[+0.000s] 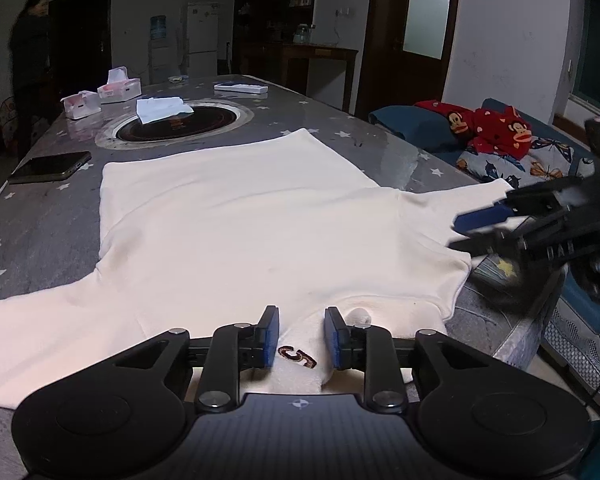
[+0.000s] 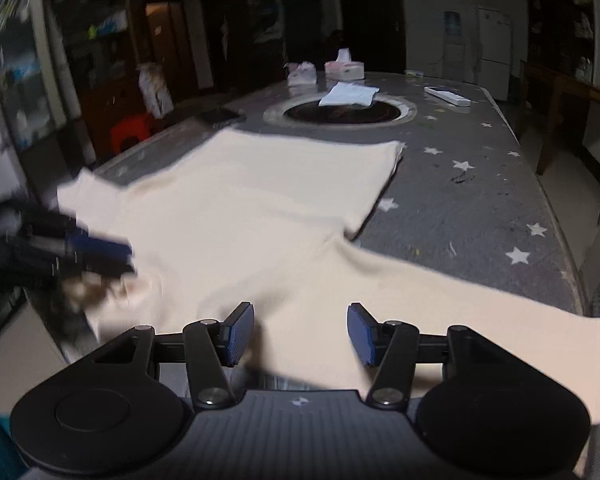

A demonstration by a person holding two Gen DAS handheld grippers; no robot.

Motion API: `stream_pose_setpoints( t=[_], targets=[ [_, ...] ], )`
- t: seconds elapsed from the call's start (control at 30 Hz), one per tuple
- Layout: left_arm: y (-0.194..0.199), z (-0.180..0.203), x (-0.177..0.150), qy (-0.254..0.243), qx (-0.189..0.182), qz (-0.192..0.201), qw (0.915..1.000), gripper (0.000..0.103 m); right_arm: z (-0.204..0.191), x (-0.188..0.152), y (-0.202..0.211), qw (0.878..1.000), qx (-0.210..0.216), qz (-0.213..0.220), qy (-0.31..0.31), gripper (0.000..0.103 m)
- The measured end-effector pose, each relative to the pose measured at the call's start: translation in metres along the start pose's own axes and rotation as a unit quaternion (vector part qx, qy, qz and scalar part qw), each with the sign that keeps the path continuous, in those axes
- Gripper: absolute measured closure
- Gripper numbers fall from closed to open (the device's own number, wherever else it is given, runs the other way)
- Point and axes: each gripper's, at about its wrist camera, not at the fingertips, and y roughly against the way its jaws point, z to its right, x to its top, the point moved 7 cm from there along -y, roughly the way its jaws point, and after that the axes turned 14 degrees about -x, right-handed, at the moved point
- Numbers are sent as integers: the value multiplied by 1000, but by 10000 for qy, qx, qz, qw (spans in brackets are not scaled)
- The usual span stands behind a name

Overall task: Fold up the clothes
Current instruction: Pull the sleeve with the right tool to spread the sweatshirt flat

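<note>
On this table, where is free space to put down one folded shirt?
Bare table lies right of the cream shirt in the right wrist view, between its hem and the table edge. A smaller patch lies between the shirt and the phone. The far end is crowded: tissue boxes, cloth, round cooktop.

A garment (image 1: pixel 236 216) lies spread flat on the near end of a long table (image 1: pixel 380 148), its sleeves reaching toward both side edges. The left gripper (image 1: pixel 302 338) sits at the garment's near edge, its jaws either side of a raised fold of the collar. The right gripper (image 2: pixel 302 334) is over the sleeve on that side. Behind the garment a round inset (image 1: pixel 180 124) sits in the tabletop with a folded cloth (image 1: pixel 162 108) on it. A phone (image 1: pixel 50 167) lies left of the garment, and tissue boxes (image 1: pixel 100 96) stand farther back.
</note>
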Motion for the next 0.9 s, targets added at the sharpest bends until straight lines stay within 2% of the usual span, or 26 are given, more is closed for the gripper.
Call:
stream_pose_setpoints(
  t=[0.1,0.17,0.4,0.63,0.77,0.9],
  targets=[
    [2,1,4,-65,21,18,10000,76,3,-8,5,9996,-253,17,149,50],
    [3,4,9,-128,-2,70,9999,76,11,-12,13,9994,-348,22,33,50],
    [-17,27,30,-390,-271,154,9988,77,64,-21,34,9930,-942,90,-709,50],
    [-48,50,38,-619,-536,40,9966,79,130,-41,47,9717,-1601,91,-1735,53],
    [-59,59,34,-718,-599,-89,9956,82,161,-59,48,9562,-1685,24,-2393,55],
    [-65,63,29,-749,-614,-188,9951,82,175,-72,45,9479,-1589,-11,-2760,60]
  ],
)
